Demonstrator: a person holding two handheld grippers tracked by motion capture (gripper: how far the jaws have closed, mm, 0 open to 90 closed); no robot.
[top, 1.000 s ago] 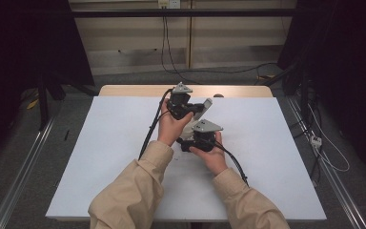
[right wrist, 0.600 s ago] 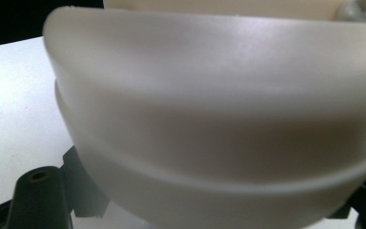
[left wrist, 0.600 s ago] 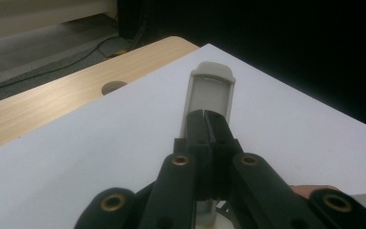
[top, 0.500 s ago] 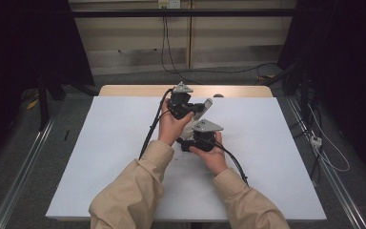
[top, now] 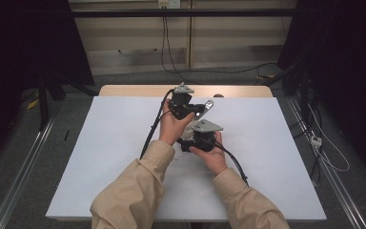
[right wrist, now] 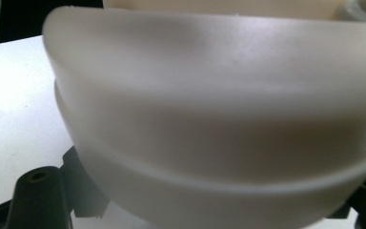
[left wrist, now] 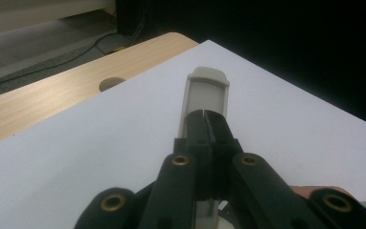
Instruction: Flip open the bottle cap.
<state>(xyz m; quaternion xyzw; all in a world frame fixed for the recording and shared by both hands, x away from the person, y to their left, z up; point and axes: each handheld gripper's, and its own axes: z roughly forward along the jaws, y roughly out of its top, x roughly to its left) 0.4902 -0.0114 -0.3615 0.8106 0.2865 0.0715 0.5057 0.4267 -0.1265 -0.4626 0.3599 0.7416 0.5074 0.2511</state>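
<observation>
A translucent white rounded plastic piece (right wrist: 219, 119) fills the right gripper view at very close range; black jaw parts show at its lower corners. In the high view my right gripper (top: 188, 137) is shut on this white piece (top: 189, 126) above the middle of the table. My left gripper (left wrist: 206, 115) is shut on a flat pale grey tab (left wrist: 206, 90) that sticks out beyond its tips. From above, the left gripper (top: 201, 109) sits just beyond the right one, with the tab (top: 209, 105) pointing to the right. Whether tab and white piece are one object I cannot tell.
A white sheet (top: 100, 157) covers the table, and a bare wooden strip (top: 138, 90) with a round hole (left wrist: 112, 83) runs along the far edge. Cables (top: 231, 160) trail from both grippers toward the person. Metal rails (top: 19, 176) flank the table on the floor.
</observation>
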